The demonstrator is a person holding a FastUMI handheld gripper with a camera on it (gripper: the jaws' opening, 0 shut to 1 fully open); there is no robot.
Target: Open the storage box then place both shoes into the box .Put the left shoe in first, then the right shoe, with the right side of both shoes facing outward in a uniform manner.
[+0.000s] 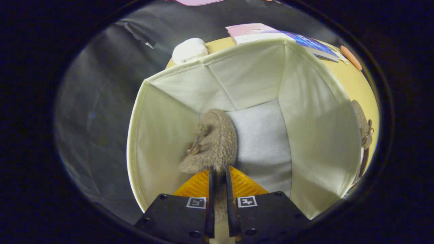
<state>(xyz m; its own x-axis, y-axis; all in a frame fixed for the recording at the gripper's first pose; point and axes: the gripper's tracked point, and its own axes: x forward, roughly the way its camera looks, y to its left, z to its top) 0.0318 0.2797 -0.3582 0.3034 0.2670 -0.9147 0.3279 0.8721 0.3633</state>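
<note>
A fuzzy brown shoe (212,142) sits inside the open cream storage box (315,135), against its left wall, pinched at the heel in my hand-held gripper (218,176), fingers nearly together. The second shoe (362,125) lies on the yellow tabletop (359,84), just outside the box's right wall.

Setting: staged recording booth with a household look. Evidence: dark cloth wall (101,101) behind; yellow tabletop (359,84) carrying a cream fabric storage box (156,135), a furry brown shoe (213,142) inside it, booklets (257,32), a white soft object (190,50).
</note>
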